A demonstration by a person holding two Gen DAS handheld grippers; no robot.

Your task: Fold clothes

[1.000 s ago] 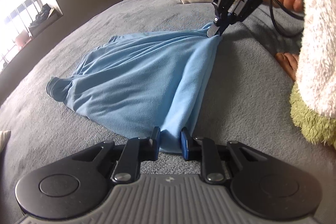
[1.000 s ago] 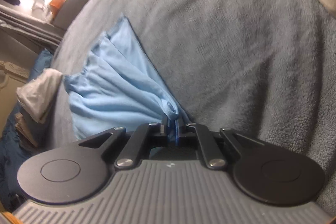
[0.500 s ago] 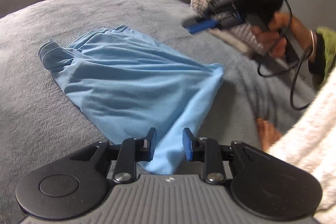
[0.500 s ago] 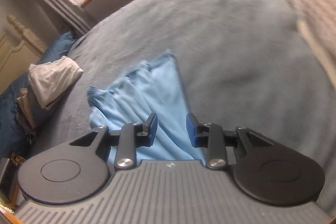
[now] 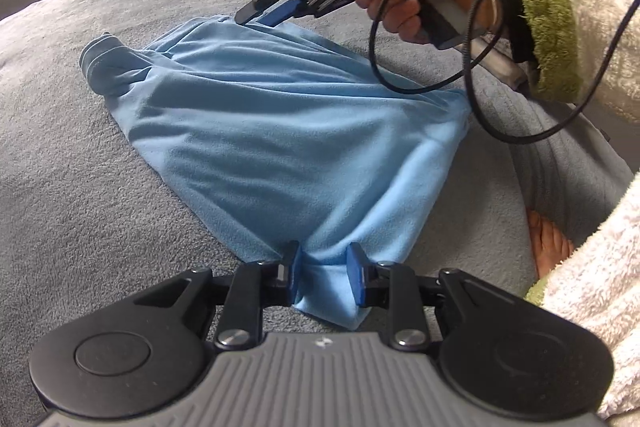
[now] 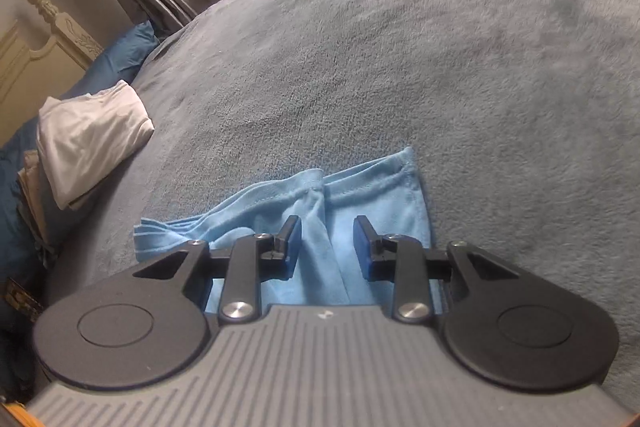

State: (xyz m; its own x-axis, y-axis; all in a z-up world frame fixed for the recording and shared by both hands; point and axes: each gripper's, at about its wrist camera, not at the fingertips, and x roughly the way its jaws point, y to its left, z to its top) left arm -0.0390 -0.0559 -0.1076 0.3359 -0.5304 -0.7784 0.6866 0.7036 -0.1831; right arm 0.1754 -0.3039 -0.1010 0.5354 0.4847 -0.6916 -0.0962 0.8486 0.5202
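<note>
Two grippers were over one light blue garment [image 5: 288,131], spread flat and creased on the grey blanket [image 5: 100,187].

From my left wrist camera, a banded cuff or hem sat at about ten o'clock of the cloth. The cloth narrowed toward six o'clock, where a corner ran in between the blue pads of my left gripper [image 5: 323,273]. That gap was narrow and the fabric filled it from pad to pad. I could not tell whether the pads pressed on it or only straddled it. At twelve o'clock my right gripper [image 5: 256,17] hung just over the far edge of the garment with its fingers parted. The right hand [image 5: 400,7] was wrapped round its grip, and a black cable [image 5: 472,75] looped down from it. At two o'clock came a cream fleece sleeve [image 5: 580,27] with a green cuff, and at four o'clock a bare foot [image 5: 548,243] lay on the blanket.

From my right wrist camera, a folded white pile [image 6: 88,135] lay at nine o'clock on blue bedding [image 6: 124,51], beside a carved headboard [image 6: 40,43]. In the middle my right gripper [image 6: 326,243] had just been opening. Its jaws stood moderately apart, holding nothing. The hemmed end of the garment [image 6: 376,195] lay on the blanket beneath them, with a soft ridge of cloth running up through the gap. From one to four o'clock I saw only bare grey blanket.
</note>
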